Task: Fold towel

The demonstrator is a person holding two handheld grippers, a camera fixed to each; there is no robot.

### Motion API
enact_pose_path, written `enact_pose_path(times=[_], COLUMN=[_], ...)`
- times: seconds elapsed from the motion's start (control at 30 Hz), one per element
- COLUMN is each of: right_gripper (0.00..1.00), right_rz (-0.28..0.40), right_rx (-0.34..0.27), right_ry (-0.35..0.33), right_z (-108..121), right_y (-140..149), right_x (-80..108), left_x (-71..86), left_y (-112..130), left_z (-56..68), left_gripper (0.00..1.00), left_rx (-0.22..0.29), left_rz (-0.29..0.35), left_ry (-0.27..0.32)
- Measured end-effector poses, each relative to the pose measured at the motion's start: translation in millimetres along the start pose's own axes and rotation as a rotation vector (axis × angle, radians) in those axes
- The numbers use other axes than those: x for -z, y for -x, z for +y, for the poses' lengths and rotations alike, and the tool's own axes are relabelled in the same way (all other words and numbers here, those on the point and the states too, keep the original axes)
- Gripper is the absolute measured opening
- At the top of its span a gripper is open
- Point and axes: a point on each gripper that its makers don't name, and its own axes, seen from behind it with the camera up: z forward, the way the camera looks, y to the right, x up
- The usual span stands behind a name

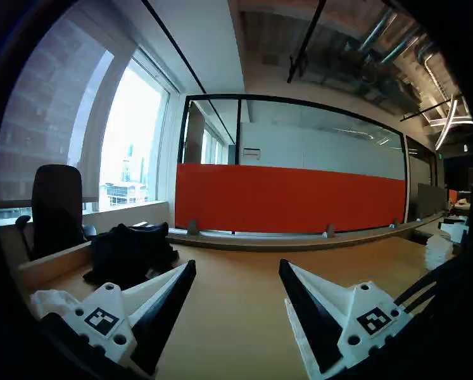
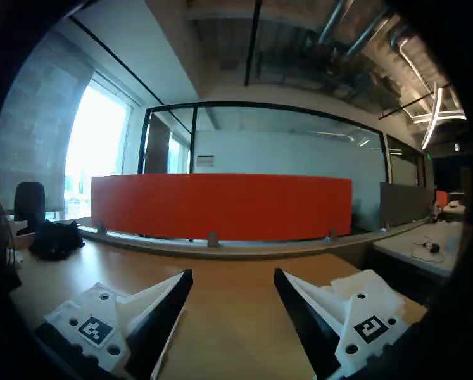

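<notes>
The left tool (image 1: 236, 262) is spread wide with nothing between its fingers, low over the wooden surface (image 1: 236, 316). In the left gripper view a dark heap of cloth (image 1: 130, 252) lies ahead and to its left on the surface. Near that heap, a black chair (image 1: 56, 209) stands by the window (image 1: 132, 145). A white crumpled cloth (image 1: 46, 297) peeks out just beside the left finger, and a white stack (image 1: 440, 248) sits far to the right.

The right tool (image 2: 233, 272) is likewise wide and empty. In the right gripper view white fabric, seemingly the towel (image 2: 369, 280), lies on the surface just behind its right finger. An orange panel (image 2: 220, 206) stands ahead. A pale side desk (image 2: 413, 250) off to the right carries a thin cable (image 2: 429, 246).
</notes>
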Motion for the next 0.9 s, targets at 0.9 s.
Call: enact_pose_path(times=[0.9], right_gripper=[1.0], right_rz=[-0.033], right_rx=[0.004], right_ry=[-0.019], right_z=[-3], right_y=[-136], right_x=[-7.7], left_x=[-7.5], left_y=[-133], left_z=[15.9], left_gripper=[0.97], left_rx=[-0.077], left_rz=[-0.055], left_ry=[0.042])
